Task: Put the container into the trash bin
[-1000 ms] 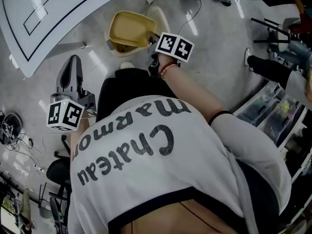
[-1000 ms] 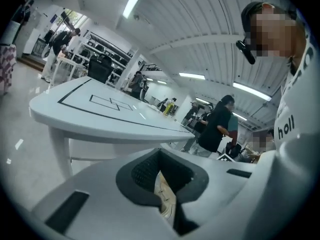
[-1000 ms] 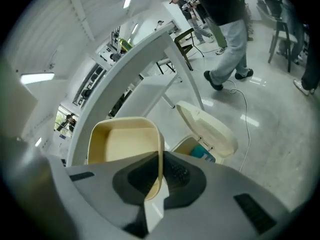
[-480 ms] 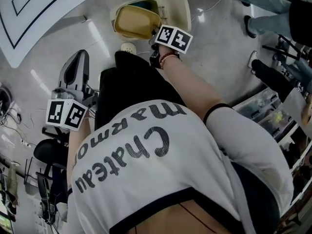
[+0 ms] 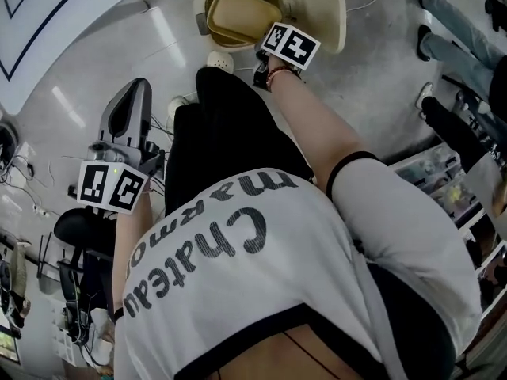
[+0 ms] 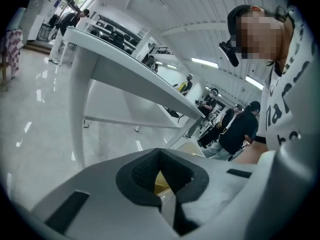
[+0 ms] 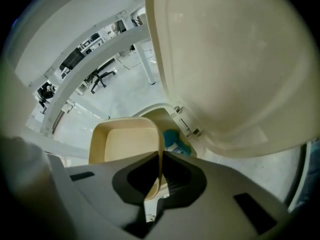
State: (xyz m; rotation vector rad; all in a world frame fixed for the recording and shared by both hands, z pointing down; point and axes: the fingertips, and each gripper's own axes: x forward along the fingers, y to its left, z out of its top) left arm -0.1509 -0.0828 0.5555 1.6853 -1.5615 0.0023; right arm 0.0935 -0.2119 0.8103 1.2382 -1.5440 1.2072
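The trash bin [image 7: 176, 115] sits on the floor right under me with its big cream lid [image 7: 230, 64] flipped up and wide open. There's something blue [image 7: 172, 136] down inside it. The tan container [image 7: 125, 144] hangs tilted just over the bin's mouth, beside the lid. My right gripper [image 7: 159, 180] has its fingers pinched nearly all the way together on the container's thin rim. My left gripper [image 6: 161, 156] is off to the side, well away from the bin, fingers closed together and holding nothing.
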